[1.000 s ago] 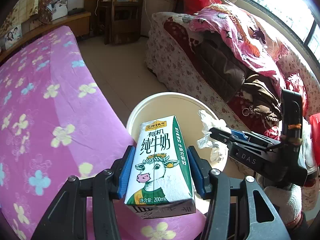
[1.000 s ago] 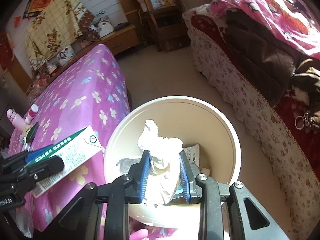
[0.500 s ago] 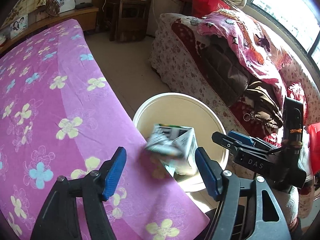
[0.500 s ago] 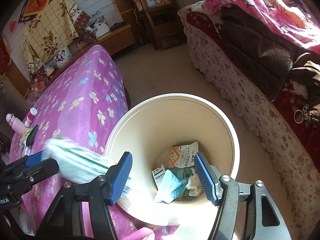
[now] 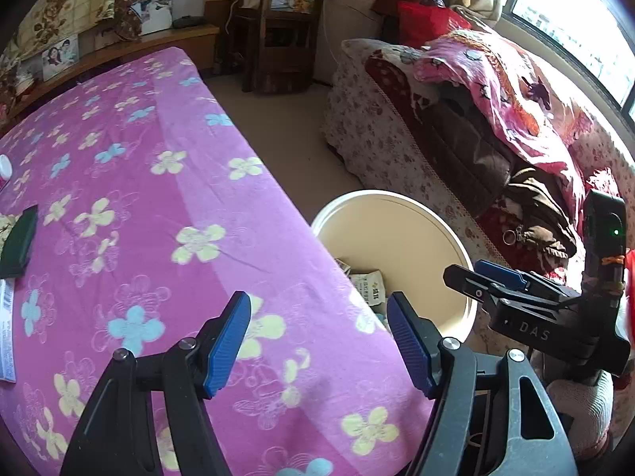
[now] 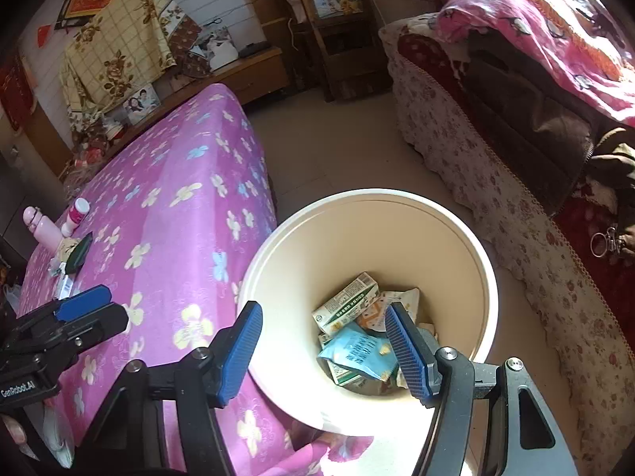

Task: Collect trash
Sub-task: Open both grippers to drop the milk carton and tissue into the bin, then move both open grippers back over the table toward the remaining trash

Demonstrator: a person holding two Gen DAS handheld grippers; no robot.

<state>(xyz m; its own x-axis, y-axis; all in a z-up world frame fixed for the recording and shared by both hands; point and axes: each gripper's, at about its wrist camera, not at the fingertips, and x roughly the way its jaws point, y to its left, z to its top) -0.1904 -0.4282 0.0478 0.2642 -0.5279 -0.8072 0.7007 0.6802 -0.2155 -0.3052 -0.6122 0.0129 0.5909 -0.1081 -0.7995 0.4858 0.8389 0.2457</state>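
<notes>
A cream round bin [image 6: 397, 206] stands on the floor beside the pink flowered table [image 6: 166, 198]. Inside it lie a green-and-white milk carton [image 6: 345, 309], a blue snack bag [image 6: 357, 351] and other wrappers. My right gripper [image 6: 323, 347] hangs open over the bin with nothing between its blue pads. My left gripper [image 5: 319, 343] is open and empty above the table's corner [image 5: 198, 238], next to the bin [image 5: 397, 214]. The left wrist view also catches the right gripper [image 5: 500, 281] at its right side.
On the table's far left sit a pink bottle [image 6: 41, 230], a white-capped bottle [image 6: 75, 216] and a dark flat case [image 5: 20, 238]. A sofa [image 5: 456, 127] piled with blankets and clothes runs along the right. Wooden shelves [image 5: 278, 20] stand at the back.
Both grippers opened. The milk carton left the left gripper and the crumpled tissue left the right one; both dropped into the bin. The left gripper moved back over the table.
</notes>
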